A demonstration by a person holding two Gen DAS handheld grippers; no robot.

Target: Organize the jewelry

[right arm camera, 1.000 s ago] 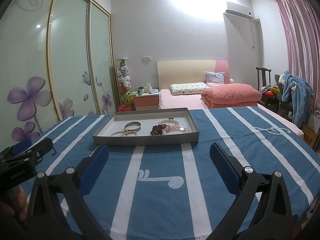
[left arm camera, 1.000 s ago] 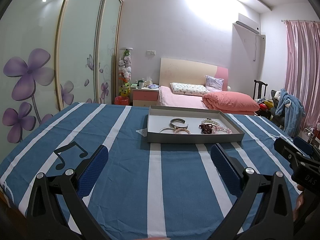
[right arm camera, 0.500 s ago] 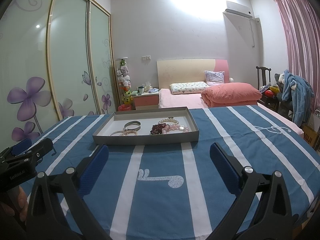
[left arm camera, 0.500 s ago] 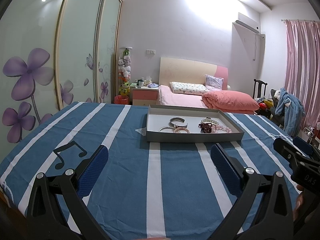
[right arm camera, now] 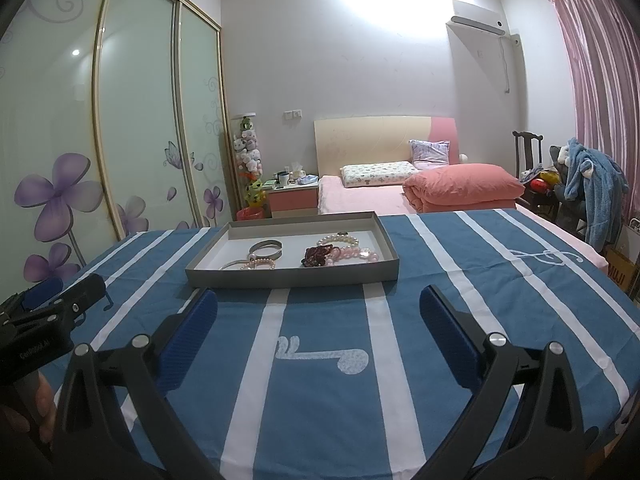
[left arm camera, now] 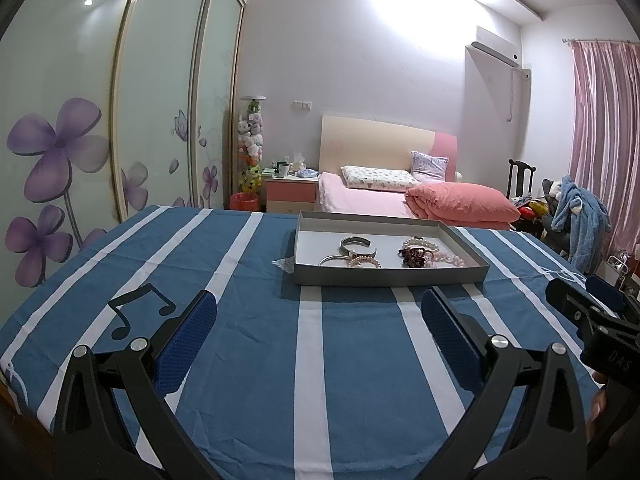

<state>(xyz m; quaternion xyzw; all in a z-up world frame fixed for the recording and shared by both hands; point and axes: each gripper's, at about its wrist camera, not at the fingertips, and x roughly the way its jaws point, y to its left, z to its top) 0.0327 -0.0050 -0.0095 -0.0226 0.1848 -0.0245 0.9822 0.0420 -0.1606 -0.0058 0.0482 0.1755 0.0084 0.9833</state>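
- Jewelry lies in a shallow grey tray [left arm camera: 388,274] with a white floor, set on a table under a blue cloth with white stripes [left arm camera: 256,344].
- Inside the tray, toward its left: a silver open bangle [left arm camera: 357,245], a thinner silver ring-shaped bangle [left arm camera: 333,259] nearer the front wall, and a pale pink bead bracelet [left arm camera: 363,262] touching them.
- Toward the tray's right: a white pearl bracelet [left arm camera: 421,243] at the back, a dark red bead cluster [left arm camera: 415,256] in front of it, and a pink bead bracelet [left arm camera: 448,258] just beside the cluster.
- Left gripper [left arm camera: 318,320] hovers over the cloth short of the tray, its blue-padded jaws spread wide with nothing between them.
- Right gripper [right arm camera: 318,318] hovers likewise short of the tray's front wall, jaws spread wide and empty.
- Each gripper shows at the edge of the other's view, so they sit side by side but apart.
- A black music-note print [left arm camera: 138,312] marks the cloth near the left gripper; a white one [right arm camera: 324,354] lies between the right gripper's jaws.
- Behind the table stand a pink bed [left arm camera: 384,204], a sliding wardrobe with purple flowers [left arm camera: 60,152] and pink curtains [left arm camera: 604,132].
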